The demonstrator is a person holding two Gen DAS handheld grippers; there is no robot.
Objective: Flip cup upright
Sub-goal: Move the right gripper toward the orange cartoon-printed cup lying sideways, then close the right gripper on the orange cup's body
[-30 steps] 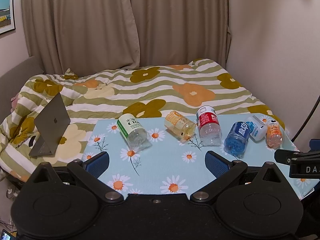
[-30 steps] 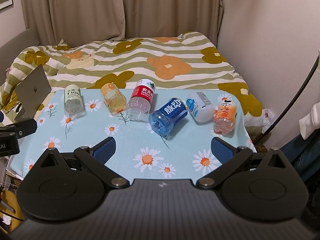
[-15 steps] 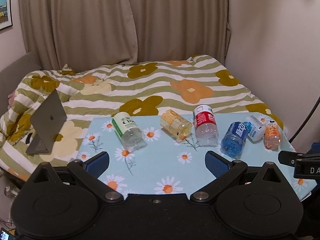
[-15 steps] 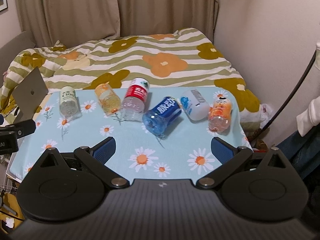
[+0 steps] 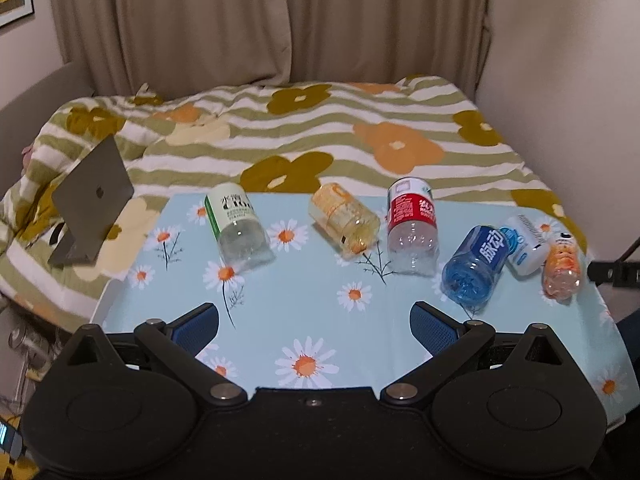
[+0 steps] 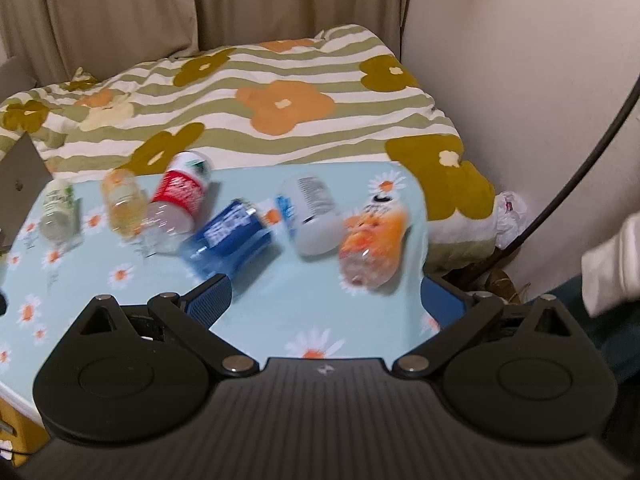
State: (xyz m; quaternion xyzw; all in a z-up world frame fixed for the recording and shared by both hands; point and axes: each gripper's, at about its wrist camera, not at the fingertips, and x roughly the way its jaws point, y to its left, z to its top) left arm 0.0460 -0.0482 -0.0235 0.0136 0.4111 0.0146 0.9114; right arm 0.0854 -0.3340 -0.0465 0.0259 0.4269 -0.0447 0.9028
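Several cut-bottle cups lie on their sides in a row on the daisy-print table (image 5: pixel 320 320): a green-label cup (image 5: pixel 238 228), a yellow cup (image 5: pixel 344 220), a red-label cup (image 5: pixel 412 224), a blue cup (image 5: pixel 474 264), a white cup (image 5: pixel 524 244) and an orange cup (image 5: pixel 562 266). My left gripper (image 5: pixel 314 328) is open and empty above the near table edge. My right gripper (image 6: pixel 326 300) is open and empty, just short of the orange cup (image 6: pixel 372 240) and the blue cup (image 6: pixel 228 240). The right wrist view is motion-blurred.
A striped flowered quilt (image 5: pixel 320 132) covers the bed behind the table. An open laptop (image 5: pixel 92 200) stands on the bed at left. Curtains and a wall close the back and right. A black cable (image 6: pixel 580 152) runs along the right wall.
Both grippers have moved forward toward the table. The right one has also swung right, so the orange and white cups now sit near its middle. Jaws stayed open.
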